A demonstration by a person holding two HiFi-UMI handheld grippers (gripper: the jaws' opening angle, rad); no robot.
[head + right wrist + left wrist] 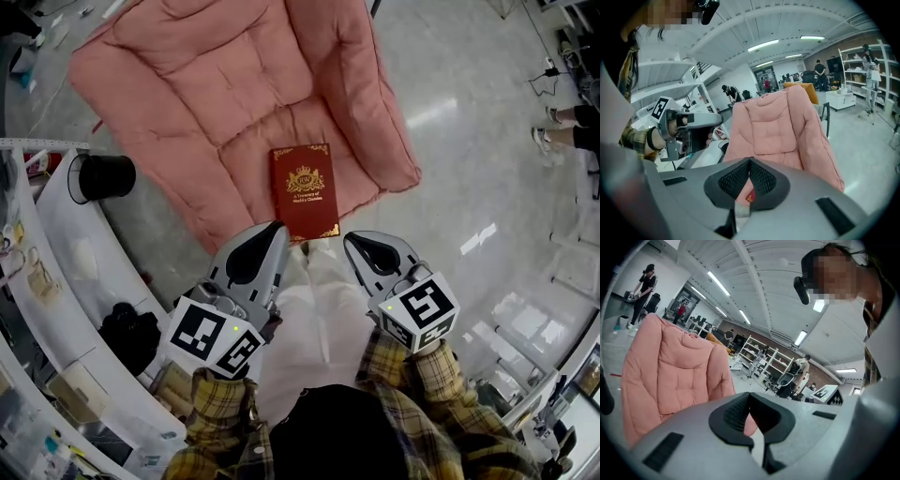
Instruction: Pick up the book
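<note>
A dark red book [303, 190] with a gold crest lies flat on the front of the seat of a pink cushioned chair [234, 84]. My left gripper [277, 230] is just short of the book's near left corner, jaws together and holding nothing. My right gripper [354, 242] is level with it off the near right corner, also shut and empty. In the left gripper view the left gripper [750, 397] faces the chair back [670, 376]. Below the closed tips of the right gripper [750, 161], a sliver of the book [749, 196] shows.
A black cup [105, 176] stands on a white curved counter [66, 234] at the left, with a black bundle [129, 333] nearer me. Someone's legs [562, 127] show at the right edge on the glossy floor. Shelving and several people fill the room behind the chair.
</note>
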